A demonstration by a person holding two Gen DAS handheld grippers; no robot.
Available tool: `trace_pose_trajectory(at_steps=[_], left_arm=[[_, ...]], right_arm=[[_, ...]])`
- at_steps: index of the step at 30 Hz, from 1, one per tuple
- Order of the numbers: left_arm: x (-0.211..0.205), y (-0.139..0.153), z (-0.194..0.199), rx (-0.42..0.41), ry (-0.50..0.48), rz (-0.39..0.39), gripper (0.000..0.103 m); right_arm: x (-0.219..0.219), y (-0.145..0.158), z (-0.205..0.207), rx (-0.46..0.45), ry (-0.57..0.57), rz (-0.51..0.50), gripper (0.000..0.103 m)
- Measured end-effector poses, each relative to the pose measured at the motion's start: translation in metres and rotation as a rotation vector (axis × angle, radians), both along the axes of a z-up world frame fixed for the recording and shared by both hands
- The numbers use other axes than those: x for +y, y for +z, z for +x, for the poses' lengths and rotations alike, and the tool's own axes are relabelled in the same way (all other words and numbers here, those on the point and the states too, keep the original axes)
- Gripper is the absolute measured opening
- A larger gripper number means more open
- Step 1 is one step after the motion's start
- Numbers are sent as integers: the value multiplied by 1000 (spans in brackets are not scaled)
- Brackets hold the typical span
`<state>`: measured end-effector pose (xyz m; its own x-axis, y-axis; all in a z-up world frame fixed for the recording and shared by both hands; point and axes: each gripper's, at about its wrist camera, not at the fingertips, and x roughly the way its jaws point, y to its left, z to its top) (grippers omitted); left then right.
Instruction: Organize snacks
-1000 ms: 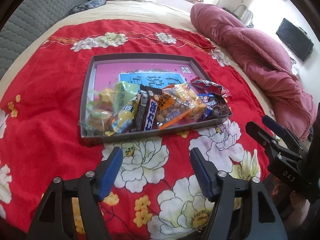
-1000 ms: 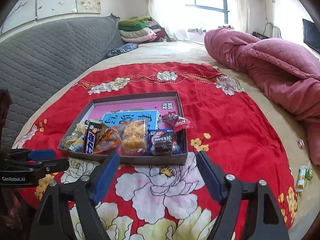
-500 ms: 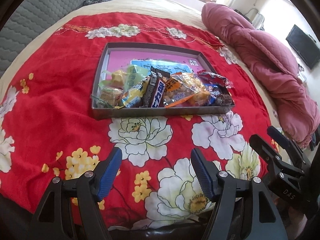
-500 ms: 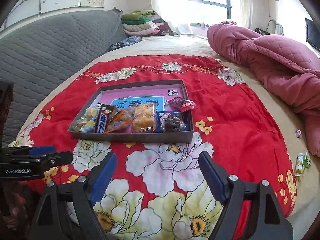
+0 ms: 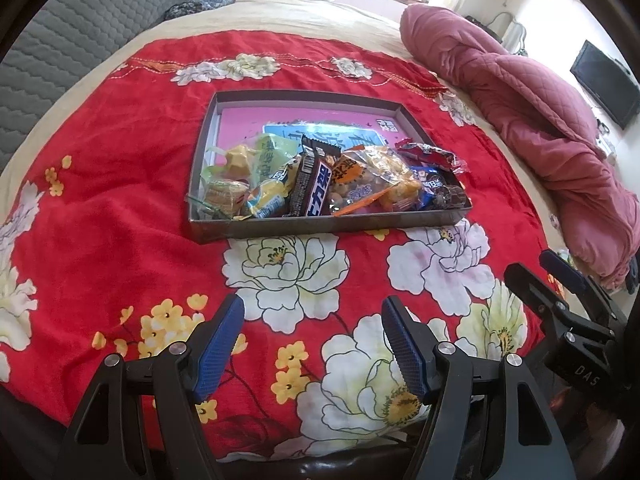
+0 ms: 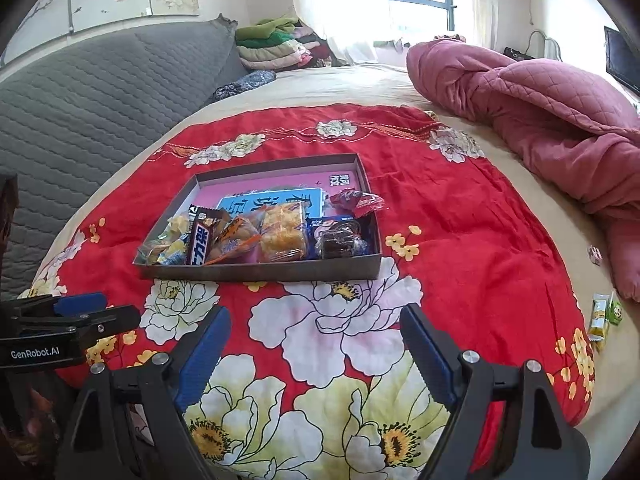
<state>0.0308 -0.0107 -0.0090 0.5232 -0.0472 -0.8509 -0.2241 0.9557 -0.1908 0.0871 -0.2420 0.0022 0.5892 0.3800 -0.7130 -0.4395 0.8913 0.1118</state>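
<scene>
Overhead-lit, red floral blanket (image 6: 460, 216) (on bed (image 6: 352, 80)).

One tray (image 5: 320, 229); roughly eight wrapped snacks in it, packed too close to be sure; two loose packets (image 6: 604, 314); two grippers (image 5: 312, 344) (image 6: 316, 344).

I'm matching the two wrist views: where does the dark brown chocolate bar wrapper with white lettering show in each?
Left wrist: the dark brown chocolate bar wrapper lies just left of centre, in the near row of the shallow grey cardboard tray.
Right wrist: wrapper sits left of centre, near the tray's front-left end.
Shared landmark: the orange-labelled clear snack bag right beside it.
</scene>
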Motion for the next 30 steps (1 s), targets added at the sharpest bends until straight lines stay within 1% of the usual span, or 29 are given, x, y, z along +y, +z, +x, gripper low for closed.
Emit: trace_pose_trajectory(at_steps=[8,20,30], left_arm=[[1,1,0,-1,7,5,73],[0,3,0,4,23,49,73],[-1,5,0,-2,24,50,73]], right_arm=[[-2,-2,2,10,-11,-1,86],[-5,-3,3,9,-27,-1,86],[-5,-3,4,7,-27,-2,86]])
